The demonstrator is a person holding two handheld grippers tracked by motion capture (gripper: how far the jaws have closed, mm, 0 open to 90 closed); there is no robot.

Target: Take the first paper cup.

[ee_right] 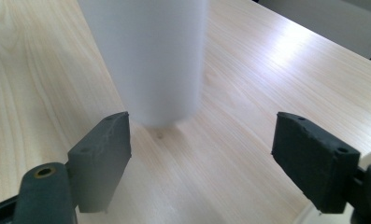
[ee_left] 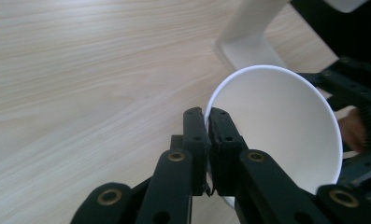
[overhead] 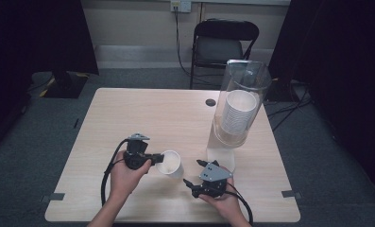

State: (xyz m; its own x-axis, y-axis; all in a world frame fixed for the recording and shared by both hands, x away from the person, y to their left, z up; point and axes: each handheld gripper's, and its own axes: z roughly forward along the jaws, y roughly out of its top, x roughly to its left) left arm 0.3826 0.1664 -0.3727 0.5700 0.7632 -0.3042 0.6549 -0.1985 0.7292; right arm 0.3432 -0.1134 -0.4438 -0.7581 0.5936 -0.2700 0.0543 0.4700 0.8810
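Now the left gripper (overhead: 153, 157) pinches the rim of a white paper cup (overhead: 170, 163) while the right gripper (overhead: 192, 173) stands with its jaws wide apart and nothing between them.

Seen from the left gripper view, the two black jaws are pressed together on the cup's rim (ee_left: 209, 108), one pad inside the mouth and one outside. The cup (ee_left: 276, 126) lies tilted just above the wooden table (overhead: 142, 113), mouth toward the left gripper and base pointing toward the right one, so its long axis runs between the two hands. The right gripper (ee_right: 202, 154) sits just beside the base, near the foot of the clear cup dispenser (overhead: 239, 101) with its stack of cups. By my reading, the left hand alone now carries the cup.
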